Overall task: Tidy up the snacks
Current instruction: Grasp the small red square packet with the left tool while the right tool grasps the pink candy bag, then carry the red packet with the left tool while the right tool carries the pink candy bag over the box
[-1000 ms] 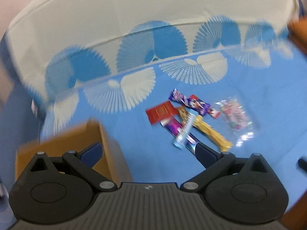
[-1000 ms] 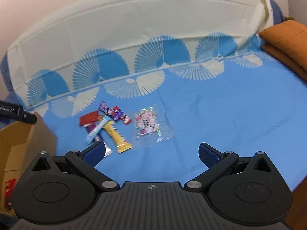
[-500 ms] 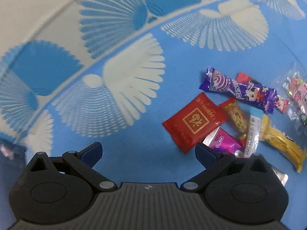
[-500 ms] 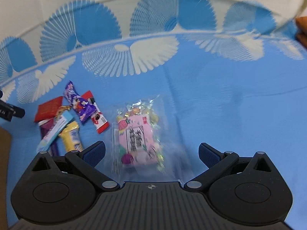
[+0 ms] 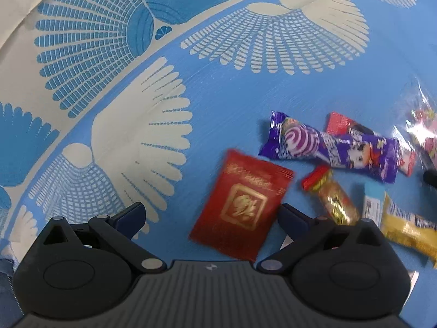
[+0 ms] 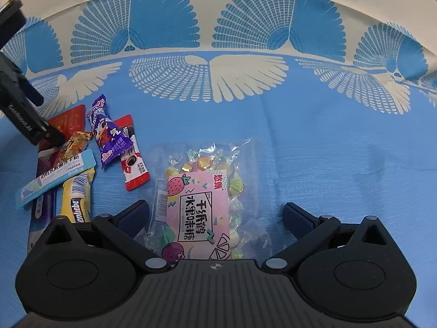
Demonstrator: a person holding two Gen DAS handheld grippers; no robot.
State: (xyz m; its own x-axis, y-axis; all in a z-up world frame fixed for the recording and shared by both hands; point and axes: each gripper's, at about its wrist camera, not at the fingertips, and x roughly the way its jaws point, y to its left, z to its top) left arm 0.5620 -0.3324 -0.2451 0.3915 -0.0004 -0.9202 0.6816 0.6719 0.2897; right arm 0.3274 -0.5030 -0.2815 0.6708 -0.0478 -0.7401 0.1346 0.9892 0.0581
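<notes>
— Left gripper first: how does it stand?
— Spread wide, holding nothing. It hangs low over the blue cloth, and the red packet lies flat between its fingers, nearer the right finger, whose tip sits just beside the packet's edge. Whether they touch I cannot tell.
— And the right gripper?
— Also wide open and empty. The clear bag of sweets with the pink label lies between its fingers, closer to the left one, its lower end hidden under the gripper body.
— Where are the other snacks?
— In a loose heap on the cloth, left of the bag. The purple wrapper lies across a red stick. Beside them sits a small gold sweet, then a pale blue strip laid over a yellow bar and a dark purple pack.
— Anything else in sight?
— From the right camera, the left gripper shows as a black shape at the left edge, over the red packet. Behind everything, the cloth carries a border of white and blue fans.
</notes>
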